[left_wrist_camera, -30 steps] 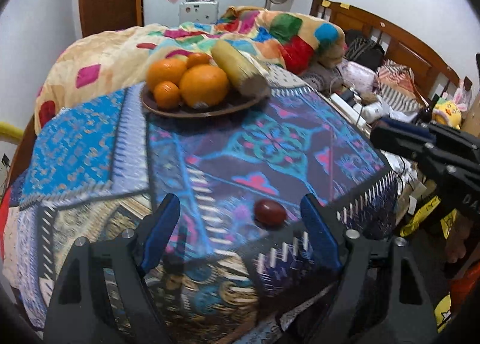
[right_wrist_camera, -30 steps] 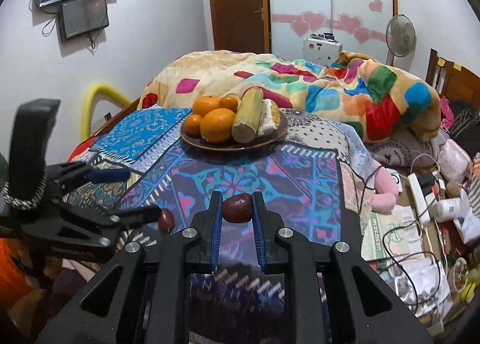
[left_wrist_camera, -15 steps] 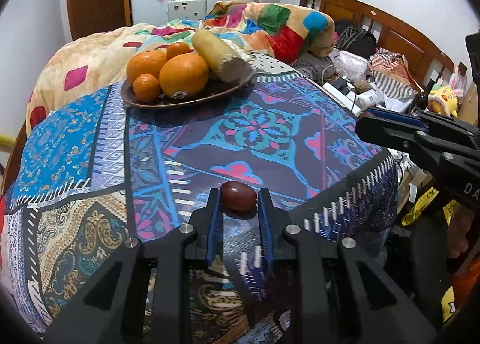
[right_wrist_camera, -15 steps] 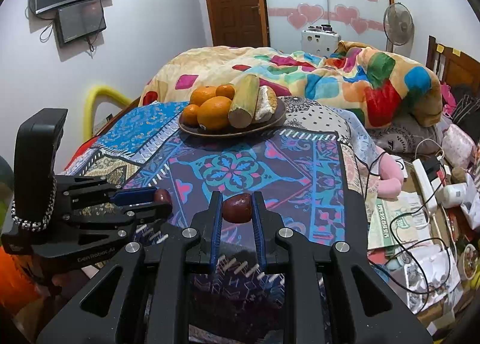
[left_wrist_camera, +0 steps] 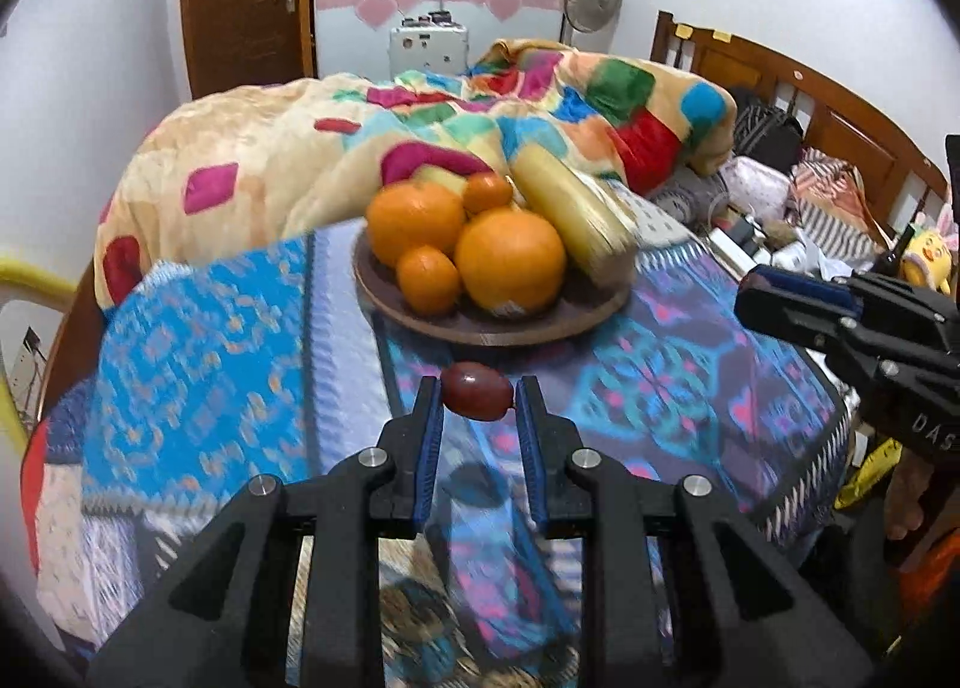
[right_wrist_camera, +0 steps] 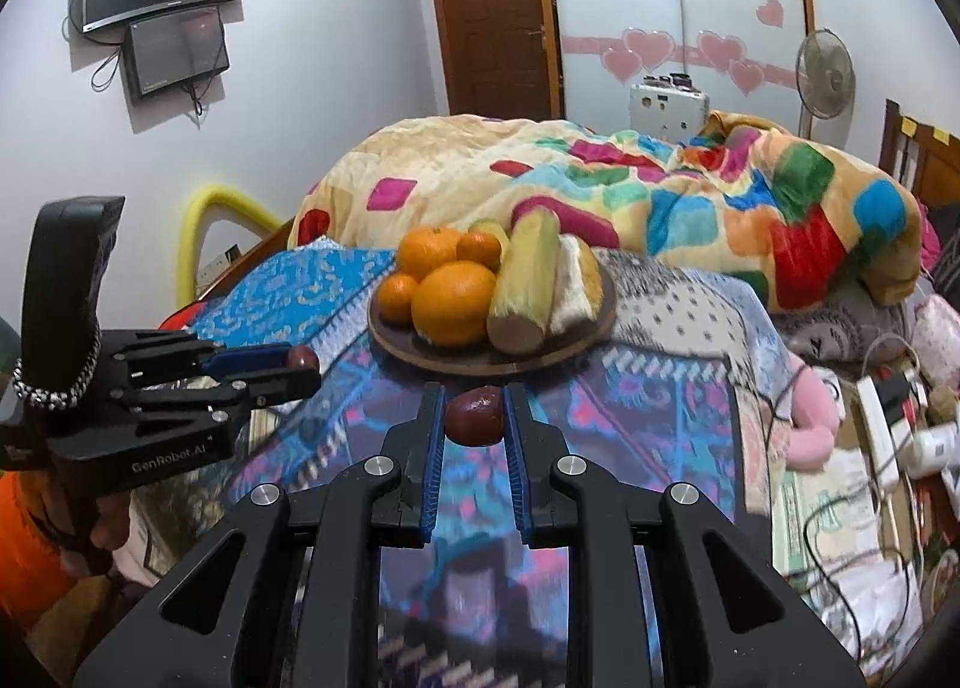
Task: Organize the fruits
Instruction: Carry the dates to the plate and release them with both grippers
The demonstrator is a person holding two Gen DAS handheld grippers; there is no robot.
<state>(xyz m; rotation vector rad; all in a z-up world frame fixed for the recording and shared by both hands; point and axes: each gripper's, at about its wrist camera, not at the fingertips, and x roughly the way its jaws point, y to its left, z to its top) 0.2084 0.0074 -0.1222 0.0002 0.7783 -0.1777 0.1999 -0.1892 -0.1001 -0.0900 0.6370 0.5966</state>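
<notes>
My left gripper (left_wrist_camera: 478,400) is shut on a dark red date (left_wrist_camera: 477,391), held above the patterned cloth just short of the brown plate (left_wrist_camera: 420,313). The plate holds several oranges (left_wrist_camera: 510,259) and a yellow corn cob (left_wrist_camera: 567,208). My right gripper (right_wrist_camera: 474,415) is shut on a second dark red date (right_wrist_camera: 474,415), also just in front of the plate (right_wrist_camera: 594,337). In the right wrist view the left gripper (right_wrist_camera: 288,364) shows at the left with its date (right_wrist_camera: 302,356). In the left wrist view the right gripper's fingers (left_wrist_camera: 798,298) show at the right.
The plate sits on a table under a blue patterned cloth (left_wrist_camera: 198,364). A bed with a colourful blanket (right_wrist_camera: 690,190) lies behind. Cables and clutter (right_wrist_camera: 870,448) lie at the right. A fan (right_wrist_camera: 825,66) and door (right_wrist_camera: 492,15) stand at the back.
My left gripper closed on the date lying on the cloth, lifted it and carried it toward the plate. My right gripper, holding its date throughout, also moved closer to the plate.
</notes>
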